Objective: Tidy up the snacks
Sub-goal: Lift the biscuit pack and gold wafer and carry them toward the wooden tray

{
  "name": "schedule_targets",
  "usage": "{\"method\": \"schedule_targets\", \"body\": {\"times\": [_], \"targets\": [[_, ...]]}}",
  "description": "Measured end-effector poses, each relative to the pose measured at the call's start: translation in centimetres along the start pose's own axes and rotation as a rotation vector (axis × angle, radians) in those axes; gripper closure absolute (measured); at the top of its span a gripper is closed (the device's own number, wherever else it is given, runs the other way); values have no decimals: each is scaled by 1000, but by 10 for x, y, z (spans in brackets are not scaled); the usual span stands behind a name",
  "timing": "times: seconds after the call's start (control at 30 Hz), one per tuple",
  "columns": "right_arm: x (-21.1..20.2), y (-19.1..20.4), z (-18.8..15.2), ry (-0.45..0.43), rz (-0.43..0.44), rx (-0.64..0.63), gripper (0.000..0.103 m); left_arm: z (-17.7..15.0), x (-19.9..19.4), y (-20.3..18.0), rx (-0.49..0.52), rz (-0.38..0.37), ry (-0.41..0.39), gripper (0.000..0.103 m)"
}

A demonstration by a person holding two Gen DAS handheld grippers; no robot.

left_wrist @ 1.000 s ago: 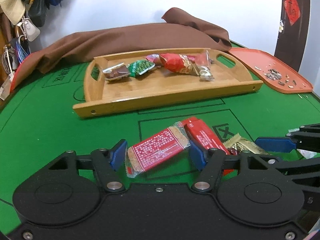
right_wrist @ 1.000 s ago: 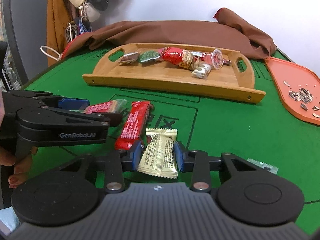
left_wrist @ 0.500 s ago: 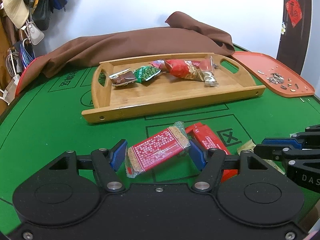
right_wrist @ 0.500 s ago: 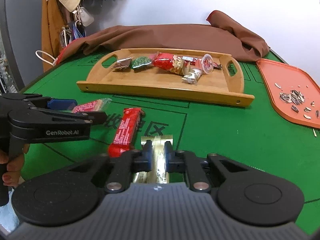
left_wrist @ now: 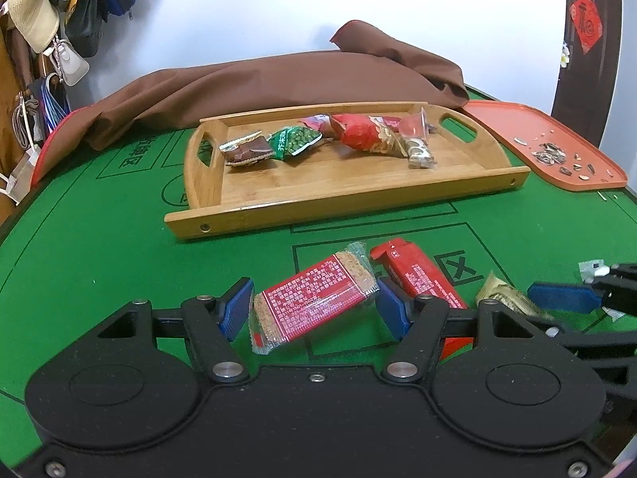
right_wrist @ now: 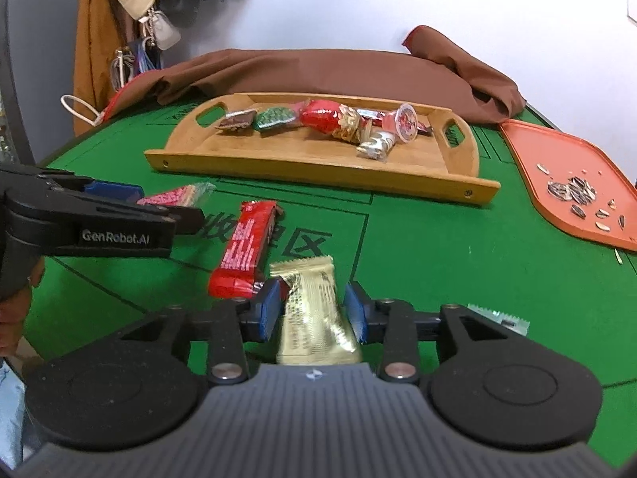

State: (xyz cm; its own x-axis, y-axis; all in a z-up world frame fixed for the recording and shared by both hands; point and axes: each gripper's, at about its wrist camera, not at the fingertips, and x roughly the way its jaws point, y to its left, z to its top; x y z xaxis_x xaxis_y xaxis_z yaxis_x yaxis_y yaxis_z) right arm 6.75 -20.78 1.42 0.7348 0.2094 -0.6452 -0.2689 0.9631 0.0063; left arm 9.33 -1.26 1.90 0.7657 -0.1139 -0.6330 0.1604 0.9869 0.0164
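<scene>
— Green felt all over that worktop (left_wrist: pixel 99 239), and the snacks sit on two parts of it. See the left gripper (left_wrist: pixel 314 308)?

— Yes. Its blue pads are closed onto a red-labelled cereal bar (left_wrist: pixel 314 302), one pad at each end, the bar lying slantwise between them.

— And the right gripper (right_wrist: pixel 312 310)?

— Narrowed on a gold wrapper (right_wrist: pixel 314 310); both pads touch its sides, and the packet's lower half looks blurred, so I cannot tell whether it is clear of the felt.

— What lies between the two?

— A long red bar (right_wrist: pixel 245 253), loose on the felt, just left of the gold one.

— And the wooden tray (left_wrist: pixel 318 203)?

— Farther back, holding a brown packet (left_wrist: pixel 247 149) at the left, a green one (left_wrist: pixel 296 141) beside it, then a red and gold bag (left_wrist: pixel 368 135) and a silvery stick (left_wrist: pixel 418 151) toward the right.

— That orange tray (right_wrist: pixel 557 183) on the far right?

— Sunflower seed shells (right_wrist: pixel 573 193) scattered on it. A brown cloth (left_wrist: pixel 258 83) is heaped behind everything.
</scene>
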Motion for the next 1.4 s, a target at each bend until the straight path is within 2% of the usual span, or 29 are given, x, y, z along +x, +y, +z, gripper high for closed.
{"method": "schedule_targets", "body": {"times": [0.17,0.23,0.33,0.63,1.0,1.17,1.4], "targets": [[1,10,-6,-15,-35,-55,47,1,2,1,1,2,4,38],[1,11,-3,-1,-28,-50,65,1,3,2,-2,0,3,38],[0,10,1,8,-27,-39,67,3,3,3,-4,-1,-2,38],[-6,-1,19,-24,-19,-14,68,16,5,13,-24,-11,-19,38],[-1,-32,75,-111,-78,62,68,63,15,29,-48,-9,-53,39],[14,-47,99,-101,-74,112,67,88,26,36,-62,-6,-57,39],[42,-63,128,-79,-122,142,68,113,59,45,-99,-11,-23,39]]}}
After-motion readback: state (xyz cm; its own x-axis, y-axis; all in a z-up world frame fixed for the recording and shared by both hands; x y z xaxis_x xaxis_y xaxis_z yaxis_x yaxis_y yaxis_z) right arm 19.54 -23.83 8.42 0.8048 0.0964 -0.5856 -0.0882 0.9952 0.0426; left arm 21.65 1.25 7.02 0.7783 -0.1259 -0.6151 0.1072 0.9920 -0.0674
